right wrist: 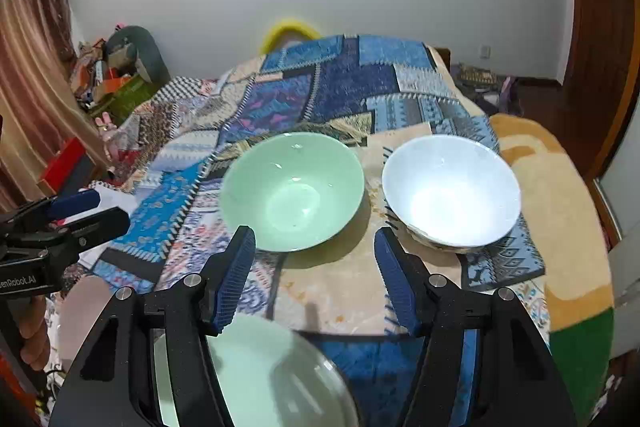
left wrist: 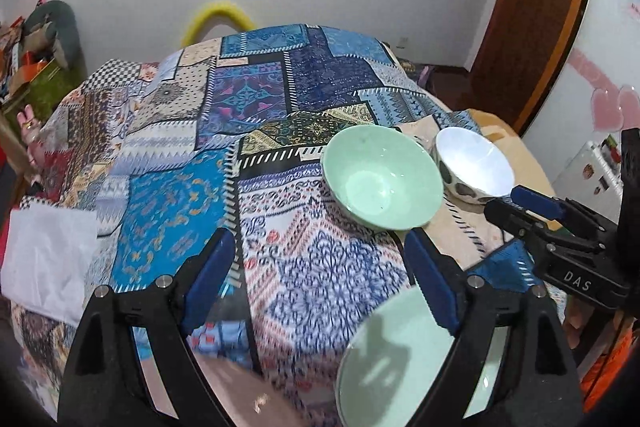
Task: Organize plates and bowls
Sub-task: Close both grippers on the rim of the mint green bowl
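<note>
Patchwork cloth (right wrist: 352,87) covers the bed where my green bowl (right wrist: 294,189) and white bowl (right wrist: 450,189) sit side by side, a pale green plate (right wrist: 256,375) nearer me. Both my left gripper (left wrist: 320,279) and right gripper (right wrist: 316,275) have jaws spread, pinching nothing.
</note>
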Tool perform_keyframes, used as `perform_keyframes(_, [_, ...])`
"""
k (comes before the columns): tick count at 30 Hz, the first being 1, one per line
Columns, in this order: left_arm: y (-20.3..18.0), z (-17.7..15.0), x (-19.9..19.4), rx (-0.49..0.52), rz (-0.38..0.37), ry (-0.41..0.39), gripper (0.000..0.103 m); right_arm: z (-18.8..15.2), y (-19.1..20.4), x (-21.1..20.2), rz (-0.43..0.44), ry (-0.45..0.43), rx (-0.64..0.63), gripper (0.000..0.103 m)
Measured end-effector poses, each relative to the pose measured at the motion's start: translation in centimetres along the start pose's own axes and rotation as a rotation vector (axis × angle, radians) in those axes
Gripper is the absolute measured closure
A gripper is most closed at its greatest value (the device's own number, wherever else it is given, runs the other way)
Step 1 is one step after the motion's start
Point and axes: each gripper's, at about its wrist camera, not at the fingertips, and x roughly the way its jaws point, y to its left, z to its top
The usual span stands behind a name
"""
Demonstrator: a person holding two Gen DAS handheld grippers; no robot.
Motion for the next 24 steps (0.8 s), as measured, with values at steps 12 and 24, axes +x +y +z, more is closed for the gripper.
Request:
perform_keyframes(12, [0.3,1.7,8.5,-0.027,-0.023,0.092,0.050,0.6,-1.4,5.2,0.011,0.087,0.019,0.071])
perform_keyframes(24, [-0.3,3.2,13.4,0.004,-0.008,0.154,0.070,0.9,-2.8,7.1,0.033,0.151,0.047,0.081])
